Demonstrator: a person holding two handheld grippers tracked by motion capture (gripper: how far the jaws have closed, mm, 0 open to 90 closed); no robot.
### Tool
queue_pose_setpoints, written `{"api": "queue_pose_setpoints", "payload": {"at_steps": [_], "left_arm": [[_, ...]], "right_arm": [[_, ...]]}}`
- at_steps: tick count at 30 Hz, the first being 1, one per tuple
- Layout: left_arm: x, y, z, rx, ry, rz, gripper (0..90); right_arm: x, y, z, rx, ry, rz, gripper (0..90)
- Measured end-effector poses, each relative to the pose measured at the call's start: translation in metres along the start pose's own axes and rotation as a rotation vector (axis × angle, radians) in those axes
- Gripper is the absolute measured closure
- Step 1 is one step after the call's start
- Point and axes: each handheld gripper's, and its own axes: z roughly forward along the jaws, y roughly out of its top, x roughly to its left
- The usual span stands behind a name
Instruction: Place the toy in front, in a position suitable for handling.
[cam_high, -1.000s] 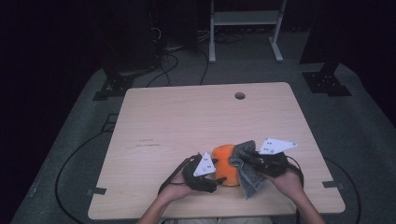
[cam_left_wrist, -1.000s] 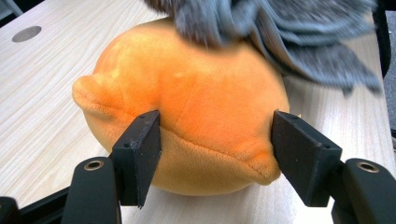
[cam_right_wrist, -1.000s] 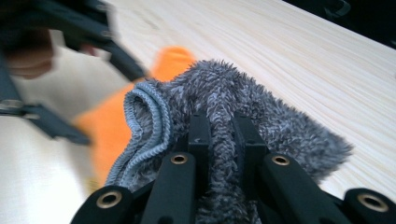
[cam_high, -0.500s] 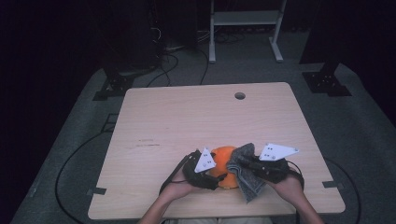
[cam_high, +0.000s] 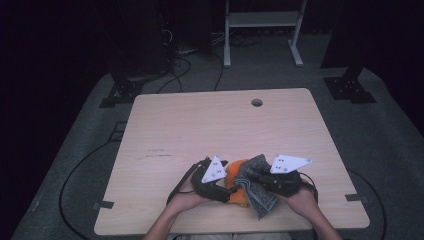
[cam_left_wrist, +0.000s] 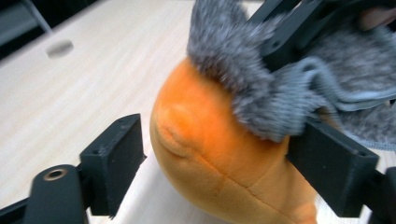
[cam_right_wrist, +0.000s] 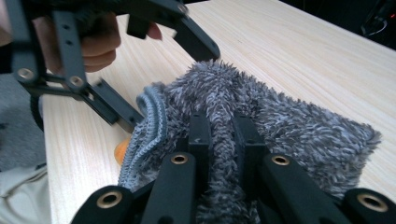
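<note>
One orange plush toy (cam_high: 237, 180) and one grey fuzzy sock (cam_high: 257, 187) lie at the table's (cam_high: 200, 130) near edge. The left gripper (cam_high: 224, 184) has just been opening, its jaws straddling the toy without pressing, while the right gripper (cam_high: 256, 177) pinches a sock fold tightly, the sock draping over the toy's right side.

A fuzzy grey cloth (cam_high: 256, 185) lay draped over a soft orange plush ball (cam_high: 236, 170) near the table's front edge

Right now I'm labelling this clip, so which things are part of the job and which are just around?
In the job:
- grey sock, pinched in right claw
- orange toy, between the left claw's jaws, which have just been opening

Just around:
- table
- white stand
- floor cables
</note>
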Motion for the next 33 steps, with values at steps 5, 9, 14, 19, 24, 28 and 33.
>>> {"api": "queue_pose_setpoints", "payload": {"at_steps": [5,9,14,19,24,28,33], "left_arm": [[-0.006,-0.002,0.011,0.018,-0.015,-0.013,24.2],[-0.008,-0.001,0.012,0.021,-0.014,0.011,26.1],[-0.012,-0.001,0.01,0.012,-0.022,0.073,28.2],[-0.019,-0.001,0.009,-0.013,-0.042,0.135,28.9],[-0.018,-0.008,0.005,0.008,-0.057,0.157,29.2],[-0.015,-0.011,0.006,0.01,-0.06,0.141,30.1],[-0.012,-0.003,0.005,-0.011,-0.048,0.116,19.0]], "right_arm": [[-0.003,-0.002,-0.003,0.007,-0.009,-0.015,79.6],[-0.017,-0.009,-0.009,0.009,-0.047,0.022,79.6],[-0.036,-0.019,-0.021,0.017,-0.06,0.097,79.6],[-0.016,0.002,-0.019,-0.026,-0.022,0.033,79.6],[-0.006,0.01,-0.005,-0.012,-0.016,-0.009,79.7],[-0.025,-0.005,-0.009,0.012,-0.078,0.045,79.7],[-0.03,-0.013,-0.013,0.019,-0.105,0.069,79.7]]}}
